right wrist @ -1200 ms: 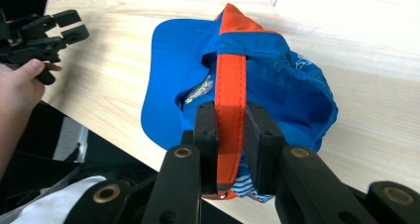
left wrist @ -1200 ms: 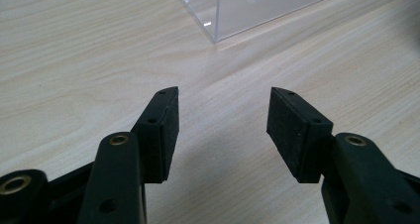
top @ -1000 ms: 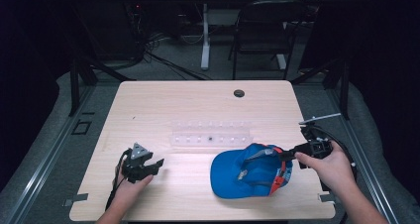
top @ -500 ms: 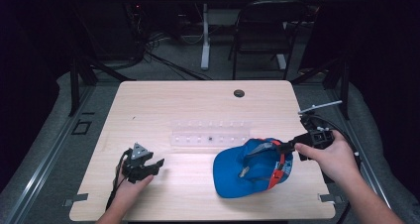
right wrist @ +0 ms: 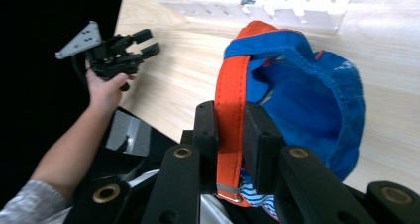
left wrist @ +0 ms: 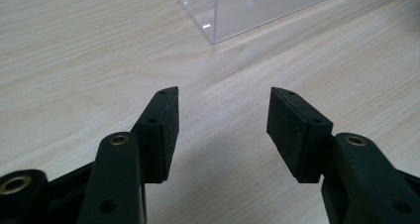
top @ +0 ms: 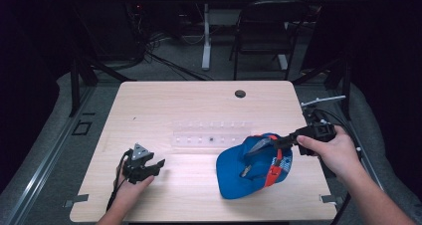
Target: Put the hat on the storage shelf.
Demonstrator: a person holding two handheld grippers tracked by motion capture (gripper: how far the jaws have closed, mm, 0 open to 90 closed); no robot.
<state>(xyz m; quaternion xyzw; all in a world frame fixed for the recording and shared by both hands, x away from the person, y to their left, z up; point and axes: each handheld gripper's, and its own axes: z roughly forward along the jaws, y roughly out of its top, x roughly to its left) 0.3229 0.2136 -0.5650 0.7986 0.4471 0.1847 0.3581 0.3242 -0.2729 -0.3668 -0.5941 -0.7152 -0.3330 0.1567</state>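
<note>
While the right gripper (right wrist: 230, 135) pinches the orange strap (right wrist: 231, 100) of the soft blue fabric cap (top: 249, 168) — light, floppy — at the table's (top: 199, 100) right, the left gripper (left wrist: 220, 130) rests open.

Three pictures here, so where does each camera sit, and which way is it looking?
High view: above the person's side, looking forward and down at the table; both forearms enter from below.
Left gripper view: on the left gripper, looking along its open jaws at bare wood and a clear rack.
Right gripper view: on the right gripper, clamped on the cap's orange strap.
All three show the rack.
</note>
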